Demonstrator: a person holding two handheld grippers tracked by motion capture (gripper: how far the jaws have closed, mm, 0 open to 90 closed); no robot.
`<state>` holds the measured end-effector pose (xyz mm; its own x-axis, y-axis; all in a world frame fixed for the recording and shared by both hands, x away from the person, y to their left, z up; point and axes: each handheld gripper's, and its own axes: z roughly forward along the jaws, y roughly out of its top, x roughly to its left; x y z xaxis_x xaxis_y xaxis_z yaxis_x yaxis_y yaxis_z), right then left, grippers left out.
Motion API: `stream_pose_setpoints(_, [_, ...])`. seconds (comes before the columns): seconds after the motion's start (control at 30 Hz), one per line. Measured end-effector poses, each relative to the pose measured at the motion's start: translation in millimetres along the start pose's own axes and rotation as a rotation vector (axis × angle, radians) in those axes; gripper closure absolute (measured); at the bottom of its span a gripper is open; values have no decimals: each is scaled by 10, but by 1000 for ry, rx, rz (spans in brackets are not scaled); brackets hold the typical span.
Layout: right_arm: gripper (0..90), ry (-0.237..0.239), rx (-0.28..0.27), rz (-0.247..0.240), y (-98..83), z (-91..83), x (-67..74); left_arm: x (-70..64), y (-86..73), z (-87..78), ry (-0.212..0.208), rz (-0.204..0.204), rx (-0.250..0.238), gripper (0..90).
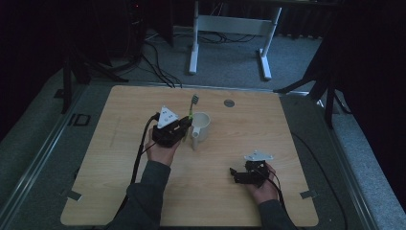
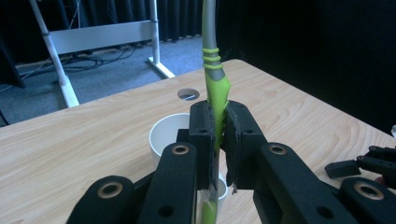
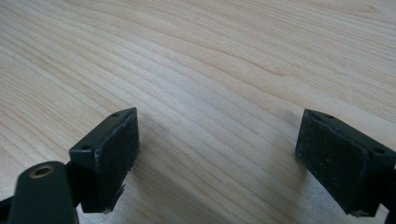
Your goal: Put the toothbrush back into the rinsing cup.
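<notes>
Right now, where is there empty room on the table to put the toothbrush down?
The wooden table is bare along its left side, left of the left gripper, and on its right side beyond the white mug. The middle is crowded: that gripper holds the green toothbrush upright beside the mug. The right gripper, jaws open, takes up the near right part.

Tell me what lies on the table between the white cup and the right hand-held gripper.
Nothing: in the high view, only bare wooden table lies between the white cup and the right hand-held gripper. The right gripper view likewise shows bare wood between its open jaws.
</notes>
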<state>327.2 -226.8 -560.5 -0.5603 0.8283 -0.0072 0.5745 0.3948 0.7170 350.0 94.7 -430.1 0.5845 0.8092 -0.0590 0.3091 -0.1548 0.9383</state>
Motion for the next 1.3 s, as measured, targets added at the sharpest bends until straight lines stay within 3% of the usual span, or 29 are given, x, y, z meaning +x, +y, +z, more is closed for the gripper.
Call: stream_pose_setpoints(1.3, [133,3,0,-1,6,6,1,21,17,28,-53,-52,-108,819])
